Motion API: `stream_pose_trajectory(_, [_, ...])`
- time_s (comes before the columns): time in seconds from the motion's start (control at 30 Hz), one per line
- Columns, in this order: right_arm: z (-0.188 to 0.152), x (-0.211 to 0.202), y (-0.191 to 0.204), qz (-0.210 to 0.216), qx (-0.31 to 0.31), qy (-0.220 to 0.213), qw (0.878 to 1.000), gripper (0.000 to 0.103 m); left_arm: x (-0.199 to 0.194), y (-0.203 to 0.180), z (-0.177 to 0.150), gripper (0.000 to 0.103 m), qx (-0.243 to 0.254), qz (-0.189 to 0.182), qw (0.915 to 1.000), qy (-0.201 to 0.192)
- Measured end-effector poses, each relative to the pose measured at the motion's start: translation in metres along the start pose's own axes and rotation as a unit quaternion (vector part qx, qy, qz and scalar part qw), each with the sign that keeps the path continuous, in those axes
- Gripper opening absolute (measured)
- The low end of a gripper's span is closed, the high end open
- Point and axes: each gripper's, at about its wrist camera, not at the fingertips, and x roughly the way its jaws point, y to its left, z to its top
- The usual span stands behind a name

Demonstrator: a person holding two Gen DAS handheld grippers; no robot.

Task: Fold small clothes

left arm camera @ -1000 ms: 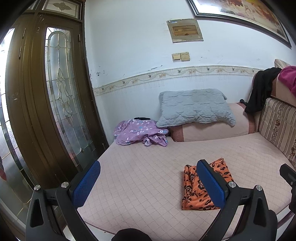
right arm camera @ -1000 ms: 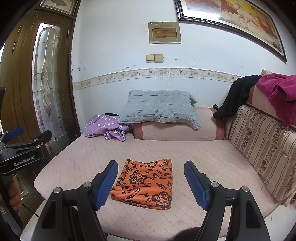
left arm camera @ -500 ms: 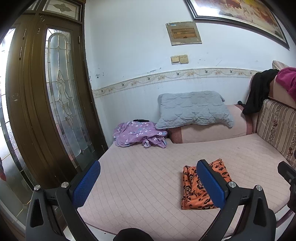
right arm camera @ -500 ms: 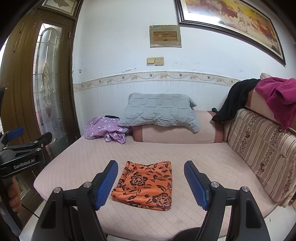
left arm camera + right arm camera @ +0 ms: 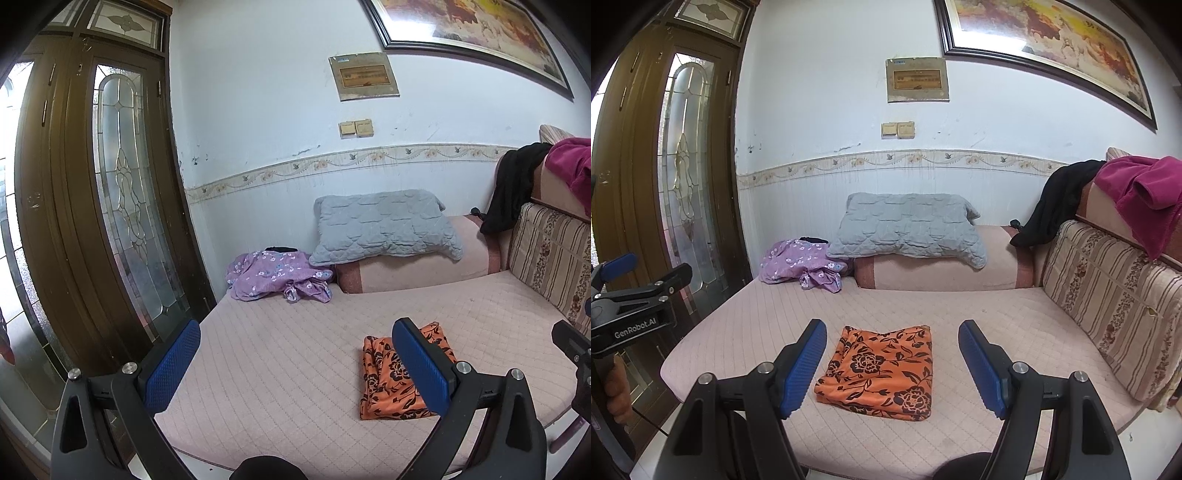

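A folded orange cloth with black flowers [image 5: 881,371] lies flat on the pink quilted sofa seat [image 5: 997,317], near its front edge. It also shows in the left wrist view [image 5: 384,376], partly behind my right finger pad. My right gripper [image 5: 892,365] is open and empty, held back from the cloth and above the seat's front edge. My left gripper [image 5: 295,363] is open and empty, held left of the cloth; it appears at the left edge of the right wrist view [image 5: 635,295]. A crumpled purple flowered garment [image 5: 803,264] lies at the seat's back left corner.
A grey quilted pillow [image 5: 908,230] rests on a pink bolster at the back. A striped back cushion [image 5: 1115,295] lines the right side, with black [image 5: 1056,203] and magenta [image 5: 1141,188] clothes draped above it. A brown glass-panelled door [image 5: 92,206] stands at the left.
Both grippers have drawn slightly back and tilted up; the cloth sits a little lower in both views. Nothing was gripped or released.
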Motion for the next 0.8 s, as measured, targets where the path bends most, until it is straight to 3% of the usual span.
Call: stream_pose_trajectory(0.8, [0.004,-0.010,0.009,0.003,-0.010,-0.007,1.000,0.077,-0.007,0.006,0.002,0.103,-0.004,0.000,1.0000,-0.007])
